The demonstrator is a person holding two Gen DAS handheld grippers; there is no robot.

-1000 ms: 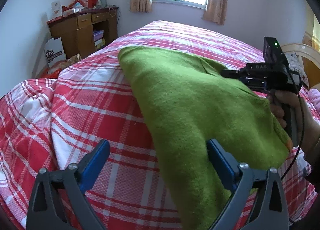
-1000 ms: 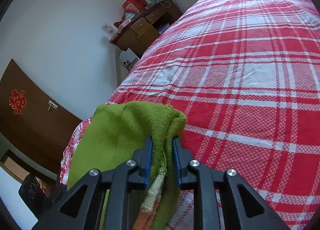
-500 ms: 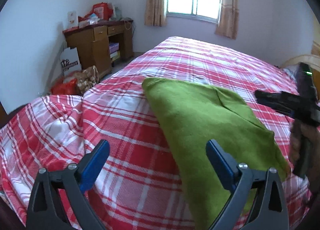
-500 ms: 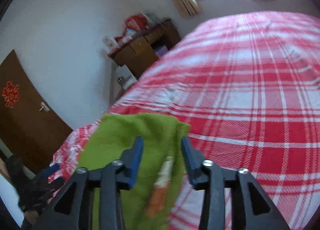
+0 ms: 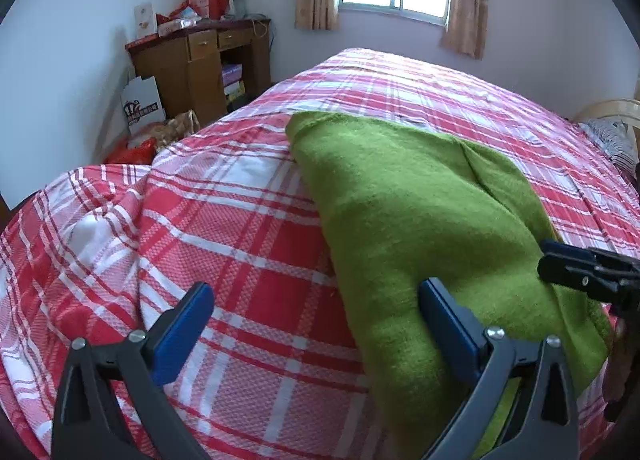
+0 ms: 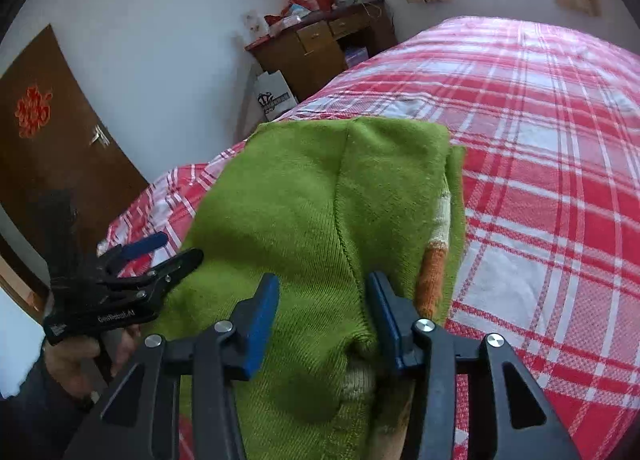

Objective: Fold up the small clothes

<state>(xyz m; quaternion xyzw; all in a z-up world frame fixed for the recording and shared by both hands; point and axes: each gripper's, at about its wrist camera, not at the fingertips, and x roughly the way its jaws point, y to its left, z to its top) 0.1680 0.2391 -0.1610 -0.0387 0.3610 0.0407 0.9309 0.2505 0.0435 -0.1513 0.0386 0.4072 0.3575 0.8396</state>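
Note:
A green knitted sweater (image 5: 420,199) lies folded on the red plaid bed (image 5: 240,219). My left gripper (image 5: 316,290) is wide open at the sweater's near left edge; its right finger rests against the knit and the left one hovers over the bedspread. In the right wrist view my right gripper (image 6: 323,282) hangs over the sweater (image 6: 304,195), its jaws apart and closing, with the knit beneath them and not pinched. An orange and white striped cuff (image 6: 434,260) shows at the right fold. Each gripper appears in the other's view: right gripper (image 5: 576,264), left gripper (image 6: 160,252).
A wooden desk (image 5: 200,59) with clutter on top stands by the wall left of the bed, with a white paper bag (image 5: 142,103) and other bags beside it. A brown door (image 6: 48,131) is at far left. A pillow (image 5: 608,135) lies at the bed's right end.
My right gripper let go of the sweater's folded edge, opened and drew back toward the near end. The sweater dropped flat on the bed. My left gripper stayed open.

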